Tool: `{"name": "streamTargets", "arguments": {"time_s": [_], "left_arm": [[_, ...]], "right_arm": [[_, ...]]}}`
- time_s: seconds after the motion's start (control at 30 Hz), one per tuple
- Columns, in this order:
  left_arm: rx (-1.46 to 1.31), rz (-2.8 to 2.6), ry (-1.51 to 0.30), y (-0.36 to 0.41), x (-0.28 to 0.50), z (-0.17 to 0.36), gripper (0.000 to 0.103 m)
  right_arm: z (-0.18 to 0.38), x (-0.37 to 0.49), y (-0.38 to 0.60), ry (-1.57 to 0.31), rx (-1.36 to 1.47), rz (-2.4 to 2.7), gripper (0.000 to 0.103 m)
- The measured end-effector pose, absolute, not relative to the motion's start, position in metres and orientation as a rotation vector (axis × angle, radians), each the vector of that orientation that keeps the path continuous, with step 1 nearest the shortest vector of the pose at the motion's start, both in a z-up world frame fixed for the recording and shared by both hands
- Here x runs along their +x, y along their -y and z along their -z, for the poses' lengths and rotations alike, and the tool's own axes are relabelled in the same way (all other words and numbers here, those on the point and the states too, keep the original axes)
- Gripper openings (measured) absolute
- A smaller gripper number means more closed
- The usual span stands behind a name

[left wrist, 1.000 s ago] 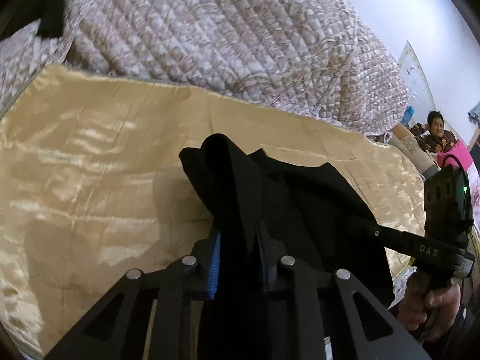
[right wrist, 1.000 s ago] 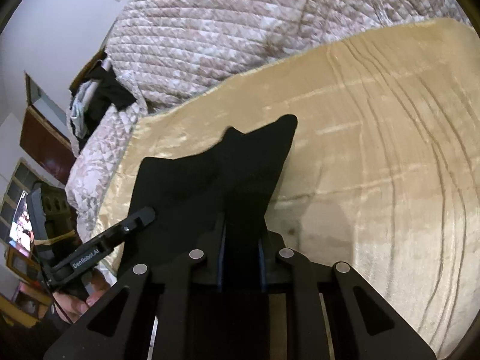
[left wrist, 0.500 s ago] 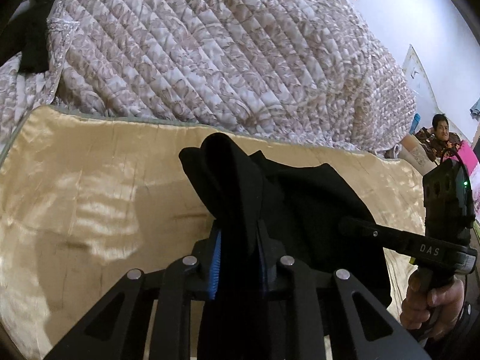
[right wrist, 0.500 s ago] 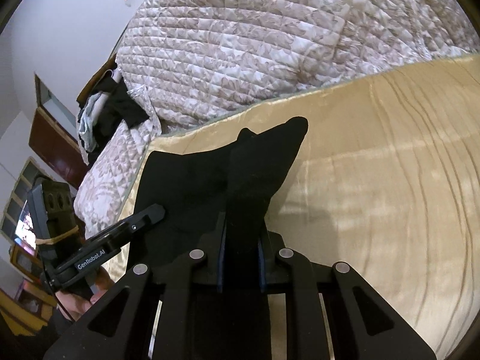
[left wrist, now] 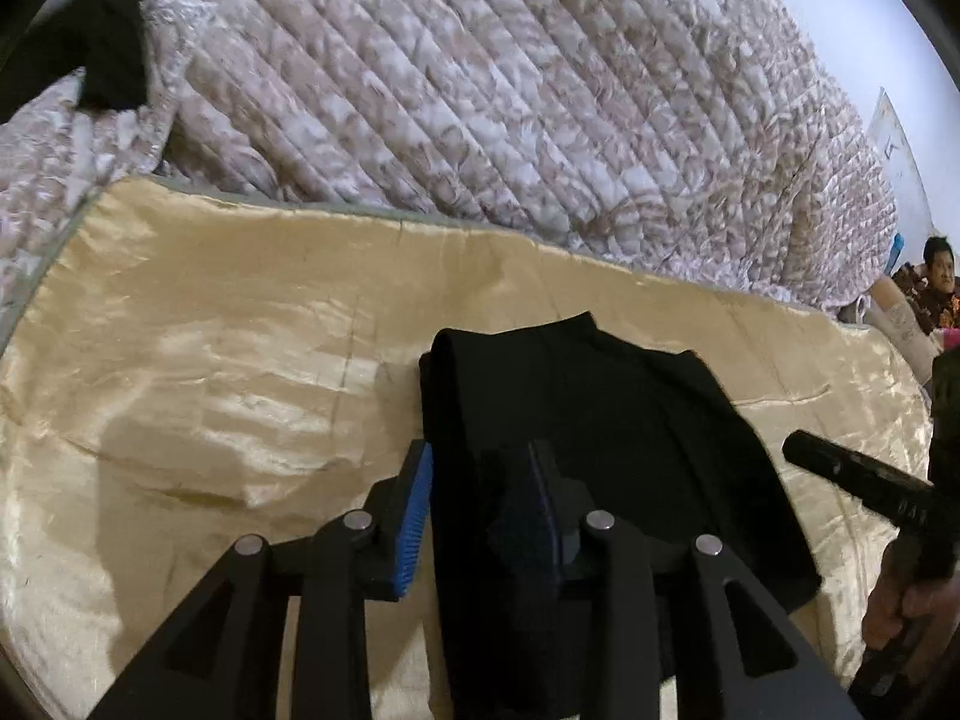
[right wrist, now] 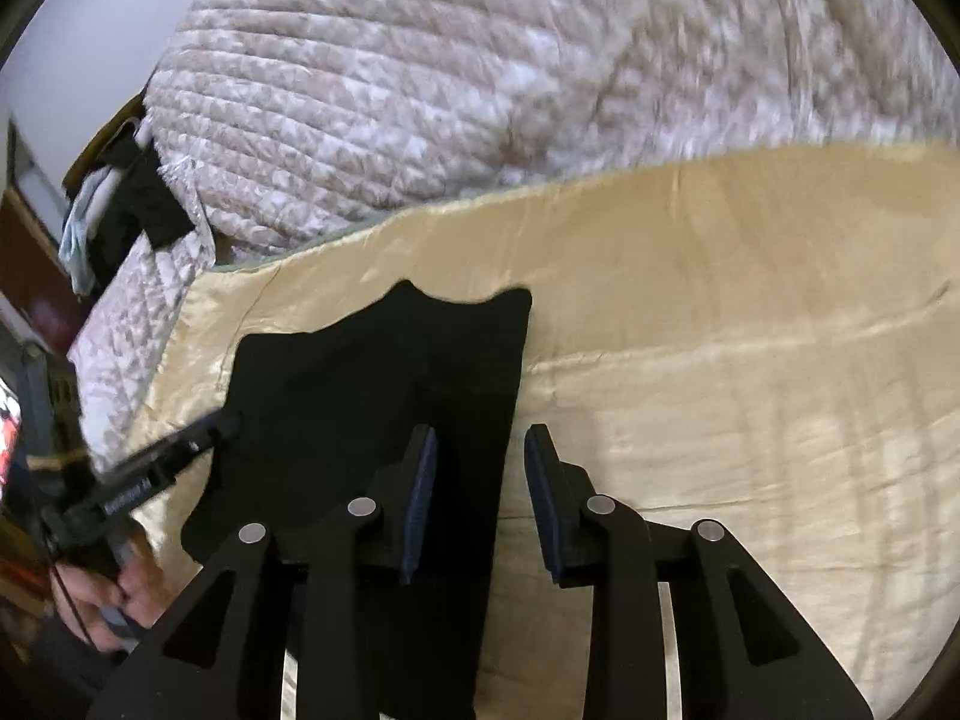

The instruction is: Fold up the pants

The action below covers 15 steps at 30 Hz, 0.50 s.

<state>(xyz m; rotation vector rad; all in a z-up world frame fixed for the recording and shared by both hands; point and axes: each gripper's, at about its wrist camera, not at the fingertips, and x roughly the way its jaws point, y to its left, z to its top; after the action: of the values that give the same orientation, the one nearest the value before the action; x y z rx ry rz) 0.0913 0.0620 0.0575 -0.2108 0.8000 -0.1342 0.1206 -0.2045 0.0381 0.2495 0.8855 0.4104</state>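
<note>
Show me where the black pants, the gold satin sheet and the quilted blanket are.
black pants [right wrist: 372, 384], right wrist view, flat middle panel.
gold satin sheet [left wrist: 210, 360], left wrist view, bare left area.
quilted blanket [left wrist: 480, 90], left wrist view, central mound.

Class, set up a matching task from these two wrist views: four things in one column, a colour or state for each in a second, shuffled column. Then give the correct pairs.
Column 1
1. pants
2. left gripper
3. quilt
4. satin sheet

Column 2
A. pale gold and shiny, spread under the garment
B. black, lying flat and folded
C. open, a finger on each side of the fabric's edge
D. quilted, beige and white, heaped behind

Pairs: 1-B, 2-C, 3-D, 4-A
</note>
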Motion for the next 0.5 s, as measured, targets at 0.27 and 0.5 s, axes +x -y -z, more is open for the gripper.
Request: {"name": "streamTargets", "arguments": {"time_s": [0.27, 0.5], "left_arm": [[-0.155, 0.226, -0.786, -0.031, 0.041, -0.055, 0.035], [-0.108, 0.185, -0.795, -0.026, 0.036, -0.048, 0.034]], "right_arm": [[-0.037, 0.069, 0.168, -0.861, 0.065, -0.497, 0.023], [-0.023, 0.049, 0.161, -0.86, -0.005, -0.474, 0.022]]}}
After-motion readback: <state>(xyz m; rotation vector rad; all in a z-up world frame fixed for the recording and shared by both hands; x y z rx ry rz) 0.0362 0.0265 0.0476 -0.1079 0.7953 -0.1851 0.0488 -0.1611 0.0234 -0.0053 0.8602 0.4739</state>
